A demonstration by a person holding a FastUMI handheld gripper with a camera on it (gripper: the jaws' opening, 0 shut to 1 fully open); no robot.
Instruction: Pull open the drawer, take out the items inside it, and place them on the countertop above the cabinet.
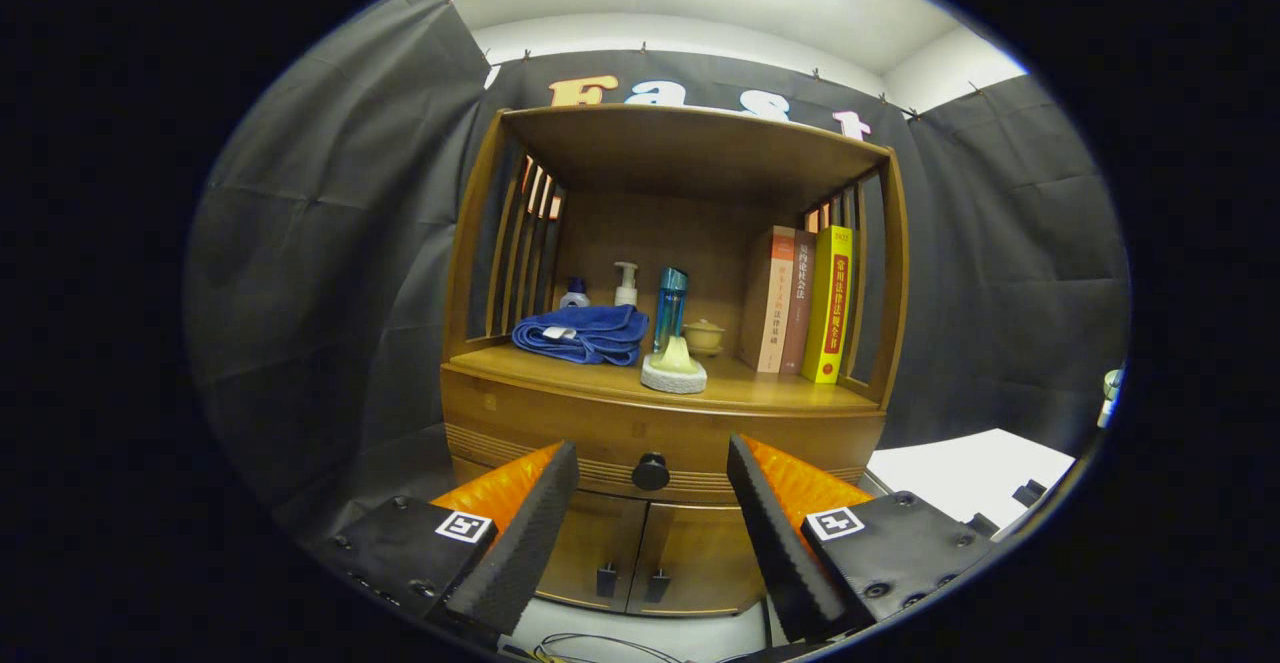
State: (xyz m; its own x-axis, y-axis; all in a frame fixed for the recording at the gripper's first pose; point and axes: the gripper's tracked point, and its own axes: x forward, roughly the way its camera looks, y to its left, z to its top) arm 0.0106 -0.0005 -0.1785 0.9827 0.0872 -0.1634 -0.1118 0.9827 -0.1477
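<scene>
here the gripper (652, 528) hung with fingers spread wide, holding nothing. the drawer (660, 440) sat flush in the wooden cabinet (480, 243), its dark knob (651, 471) just ahead, between the fingers. the countertop (770, 388) beyond already carried a blue towel (585, 333), bottles and books. judged risk: the small round knob could slip from the pads on an off-centre pinch, or the pull could tip the bottles.

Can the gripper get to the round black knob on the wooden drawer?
Probably yes. The gripper has its jaws spread wide, and the round black knob sits just ahead, lined up with the gap between them. Nothing lies between them. The wooden drawer is shut.
</scene>
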